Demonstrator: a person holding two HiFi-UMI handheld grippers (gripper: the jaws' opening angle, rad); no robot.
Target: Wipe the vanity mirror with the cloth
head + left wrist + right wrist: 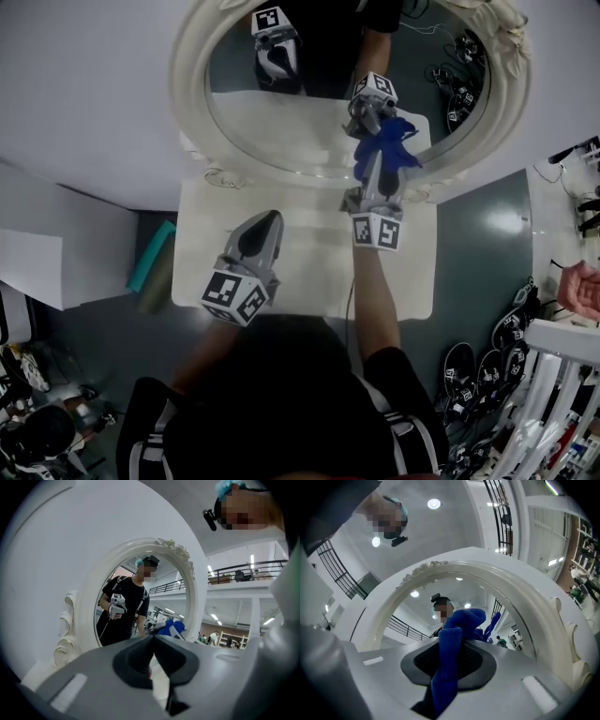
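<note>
An oval vanity mirror in a cream ornate frame stands on a white table. My right gripper is shut on a blue cloth, holding it against the glass low and right of centre. In the right gripper view the cloth hangs between the jaws with the mirror frame arching over it. My left gripper hovers over the table short of the mirror, jaws together with nothing between them. The left gripper view shows the mirror ahead with reflections of the person and the blue cloth.
A teal object lies on the floor left of the table. Several shoes and a white rack are at the lower right. A white box stands at the left, and another person's hand shows at the right edge.
</note>
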